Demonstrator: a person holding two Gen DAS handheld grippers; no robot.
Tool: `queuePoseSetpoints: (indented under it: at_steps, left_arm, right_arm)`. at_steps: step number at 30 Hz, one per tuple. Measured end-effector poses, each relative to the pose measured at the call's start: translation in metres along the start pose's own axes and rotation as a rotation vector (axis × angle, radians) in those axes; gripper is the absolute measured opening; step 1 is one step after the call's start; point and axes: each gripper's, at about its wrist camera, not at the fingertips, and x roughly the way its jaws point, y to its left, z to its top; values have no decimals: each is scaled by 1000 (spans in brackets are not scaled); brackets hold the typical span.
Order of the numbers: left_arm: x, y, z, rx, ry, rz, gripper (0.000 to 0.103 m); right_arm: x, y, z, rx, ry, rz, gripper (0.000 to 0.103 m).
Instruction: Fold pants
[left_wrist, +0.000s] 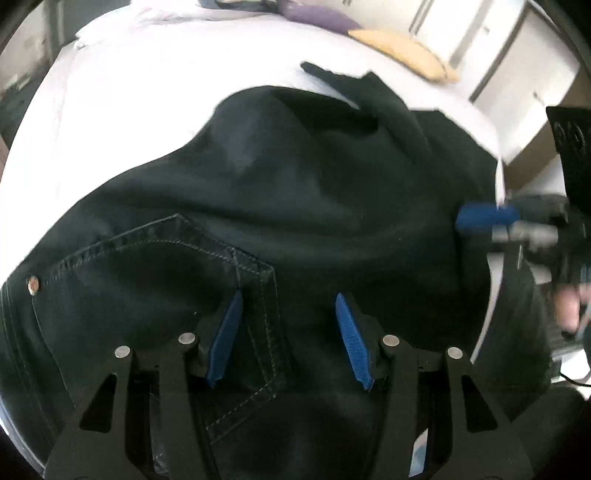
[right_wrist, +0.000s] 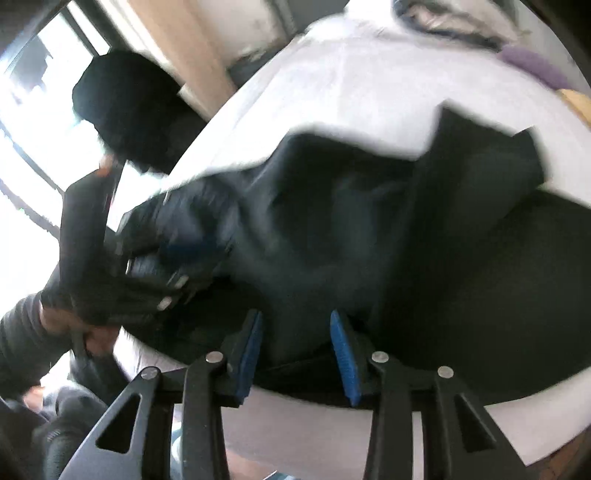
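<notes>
While still bunched and rumpled, black pants (left_wrist: 295, 192) spread across white bed sheet (left_wrist: 129, 92), back pocket (left_wrist: 159, 273) up, legs trailing toward far side. Left gripper (left_wrist: 288, 325) parted above pocket seam, clamping nothing. Right gripper (right_wrist: 295, 343) likewise parted at near bed edge over cloth; contact uncertain. No clean fold visible yet; judged early, most folding left.

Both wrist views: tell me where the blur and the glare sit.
Left wrist view: the pants pocket stitching is sharp near the left gripper, the right gripper at the right edge is smeared, and the white sheet is blown out. Right wrist view: motion blur over most of the pants, and the window glares.
</notes>
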Motion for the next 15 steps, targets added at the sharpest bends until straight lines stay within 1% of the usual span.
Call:
queuePoseSetpoints:
  at_steps: [1, 2, 3, 4, 5, 7, 8, 10, 11, 13, 15]
  left_arm:
    - [-5, 2, 2, -29, -8, -15, 50]
    - [-14, 5, 4, -71, -34, -62, 49]
    - [-24, 7, 11, -117, -85, -157, 49]
    - [-30, 8, 18, -135, -122, -204, 49]
    - [-35, 6, 26, -136, -161, -213, 49]
    - [-26, 5, 35, -142, -167, -211, 49]
    - [-14, 8, 38, -174, -148, -207, 49]
    - [10, 18, 32, -232, -74, -187, 48]
    - [23, 23, 29, -253, -58, -194, 47]
    - [26, 25, 27, -262, -74, -204, 47]
    - [26, 22, 27, -258, -68, -196, 47]
  right_arm:
    - [-7, -7, 6, 7, -20, -19, 41]
    - [-17, -16, 17, 20, -45, -53, 42]
    - [-24, -28, 33, 34, -70, -96, 42]
    - [-26, -37, 46, 42, -82, -124, 45]
    - [-25, -48, 67, 57, -90, -167, 50]
    - [-14, -59, 101, 71, -105, -227, 58]
    - [-5, -63, 118, 71, -97, -248, 59]
    - [17, -71, 147, 76, -55, -312, 59]
    - [34, -75, 165, 81, -20, -345, 59]
    - [51, -81, 188, 99, -1, -362, 59]
    - [80, -89, 208, 116, 45, -411, 59]
